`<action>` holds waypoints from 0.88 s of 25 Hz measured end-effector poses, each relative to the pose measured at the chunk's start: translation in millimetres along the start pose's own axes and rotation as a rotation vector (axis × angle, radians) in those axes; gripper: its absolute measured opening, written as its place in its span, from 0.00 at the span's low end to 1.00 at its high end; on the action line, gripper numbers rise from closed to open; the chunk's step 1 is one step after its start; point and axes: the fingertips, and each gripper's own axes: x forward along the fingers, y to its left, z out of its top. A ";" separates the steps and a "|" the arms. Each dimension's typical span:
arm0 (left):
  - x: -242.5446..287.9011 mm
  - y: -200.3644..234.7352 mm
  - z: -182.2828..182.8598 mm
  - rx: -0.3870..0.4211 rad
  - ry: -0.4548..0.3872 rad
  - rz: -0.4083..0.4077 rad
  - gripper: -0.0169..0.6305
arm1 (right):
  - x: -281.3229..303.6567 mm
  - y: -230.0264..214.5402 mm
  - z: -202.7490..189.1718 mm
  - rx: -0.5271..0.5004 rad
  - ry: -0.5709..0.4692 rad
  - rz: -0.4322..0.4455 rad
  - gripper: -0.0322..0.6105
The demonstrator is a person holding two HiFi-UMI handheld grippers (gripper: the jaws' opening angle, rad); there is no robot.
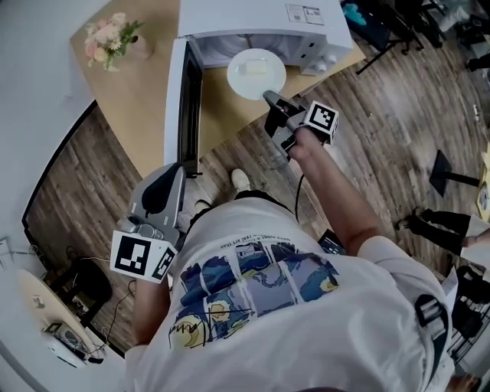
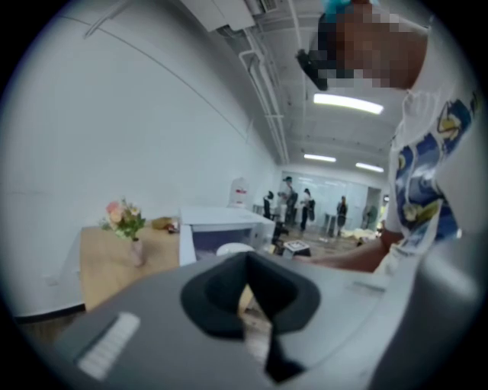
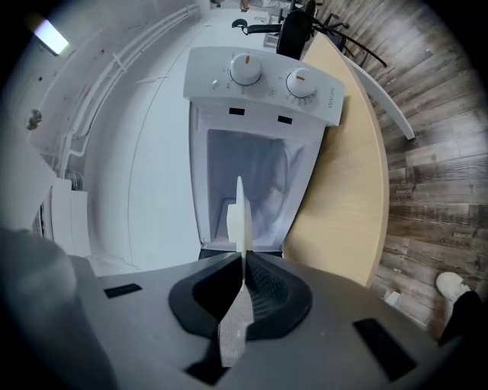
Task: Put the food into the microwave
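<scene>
1. Right gripper (image 1: 270, 97) is clamped on the rim of the plate (image 1: 256, 74) of food (image 1: 255, 67), at the open microwave's (image 1: 260, 23) mouth.
2. Left gripper (image 1: 174, 173) is closed and empty, beside the door (image 1: 178, 107).

Floor: I see a floor (image 1: 398, 153) of grey-brown wood planks.
Wall: I read a plain white wall (image 2: 114, 137).
Furniture: a light wood table (image 1: 138, 99) with a curved edge, set against the wall.
Light: long ceiling lamps (image 2: 347, 103), lit.
Ceiling: white pipes (image 2: 263, 91) run along it.
</scene>
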 end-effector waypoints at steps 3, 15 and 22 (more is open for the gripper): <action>-4.1 8.0 0.7 0.004 0.015 0.023 0.04 | 17.0 -4.5 12.1 0.010 -0.025 -0.002 0.07; -13.4 34.6 -2.8 -0.013 0.047 0.115 0.04 | 83.3 -31.6 49.2 0.026 -0.067 -0.023 0.07; -9.3 46.9 1.8 -0.015 0.052 0.148 0.04 | 113.2 -33.8 70.5 0.035 -0.094 -0.030 0.07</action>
